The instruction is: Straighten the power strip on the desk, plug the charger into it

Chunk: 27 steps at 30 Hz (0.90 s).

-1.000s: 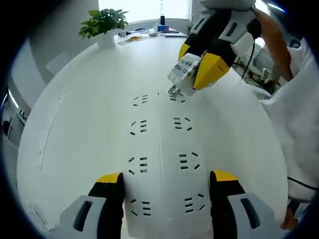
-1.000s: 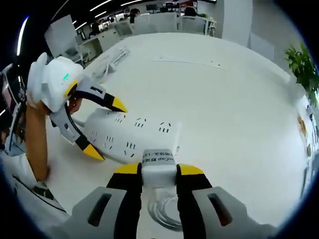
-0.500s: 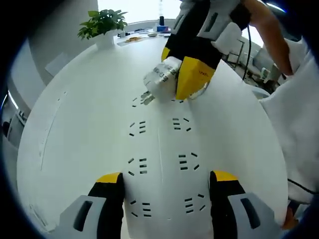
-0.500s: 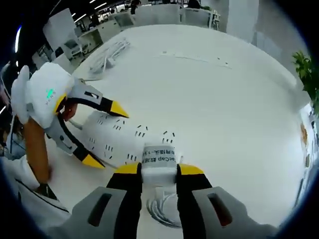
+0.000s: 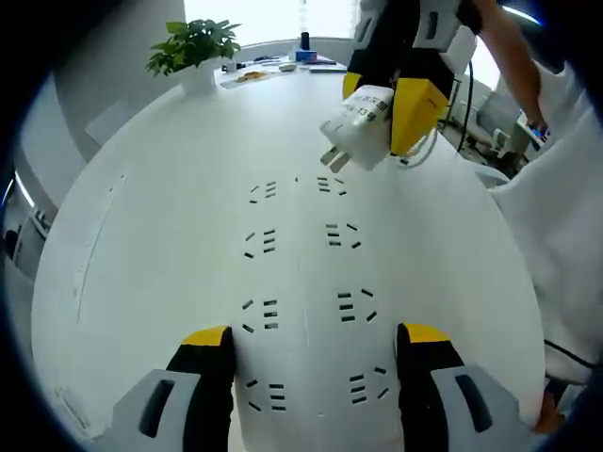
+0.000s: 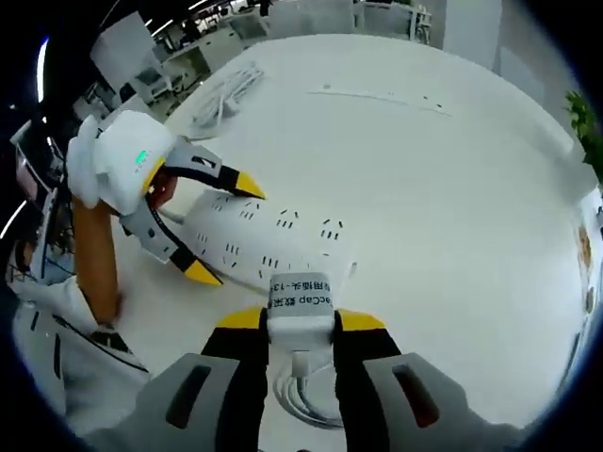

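A white power strip (image 5: 303, 282) with several sockets lies on the white table, running away from me between my left gripper's (image 5: 316, 337) yellow-tipped jaws, which press its two sides. In the right gripper view the left gripper (image 6: 224, 229) straddles the near-left end of the power strip (image 6: 273, 247). My right gripper (image 6: 301, 322) is shut on a white charger (image 6: 300, 299) with a printed label. In the left gripper view the charger (image 5: 356, 132) hangs above the strip's far end, prongs pointing down-left, clear of the sockets, with the right gripper (image 5: 382, 94) behind it.
A potted plant (image 5: 196, 42) and small items stand at the table's far edge. A coiled white cable (image 6: 303, 395) hangs under the charger. More white cables (image 6: 226, 89) lie far left. A person's arm (image 6: 94, 273) holds the left gripper.
The right gripper swung the charger left over the far sockets, then back right and higher. The left gripper and the strip have stayed put.
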Available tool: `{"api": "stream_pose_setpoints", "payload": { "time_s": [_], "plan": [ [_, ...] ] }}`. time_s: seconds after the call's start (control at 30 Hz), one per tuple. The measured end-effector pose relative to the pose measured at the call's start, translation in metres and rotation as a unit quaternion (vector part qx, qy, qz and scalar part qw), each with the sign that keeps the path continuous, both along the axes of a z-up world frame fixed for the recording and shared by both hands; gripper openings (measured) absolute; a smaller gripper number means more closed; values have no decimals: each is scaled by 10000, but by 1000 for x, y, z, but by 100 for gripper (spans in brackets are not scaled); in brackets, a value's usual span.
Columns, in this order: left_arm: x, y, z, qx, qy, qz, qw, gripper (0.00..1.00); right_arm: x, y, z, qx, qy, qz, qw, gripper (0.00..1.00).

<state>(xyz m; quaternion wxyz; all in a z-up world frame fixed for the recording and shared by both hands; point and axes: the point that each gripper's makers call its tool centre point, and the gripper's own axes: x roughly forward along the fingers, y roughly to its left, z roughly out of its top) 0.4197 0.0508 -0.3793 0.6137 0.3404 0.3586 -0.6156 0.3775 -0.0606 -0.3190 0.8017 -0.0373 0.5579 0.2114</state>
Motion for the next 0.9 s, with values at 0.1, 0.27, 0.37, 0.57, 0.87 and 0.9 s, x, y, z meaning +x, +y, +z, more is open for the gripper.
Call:
{"api": "stream_pose_setpoints", "payload": {
  "time_s": [0.1, 0.27, 0.37, 0.57, 0.87, 0.9],
  "plan": [
    [0, -1, 0, -4, 0, 1, 10000, 71, 0, -3, -3, -45, 161, 88, 9998, 26],
    [0, -3, 0, 5, -4, 0, 10000, 71, 7, -6, -6, 3, 468, 116, 9988, 26],
    [0, -3, 0, 9, -5, -2, 10000, 71, 6, -8, -13, -109, 651, 126, 9977, 26],
    [0, -5, 0, 4, -6, -6, 10000, 71, 3, -9, -14, -190, 761, 125, 9968, 26],
    [0, -6, 0, 4, -5, -9, 10000, 71, 11, -8, -8, -361, 896, 142, 9952, 26],
    [-1, -6, 0, 9, -6, -10, 10000, 71, 15, -7, -7, -368, 874, 107, 9954, 26]
  ]
}}
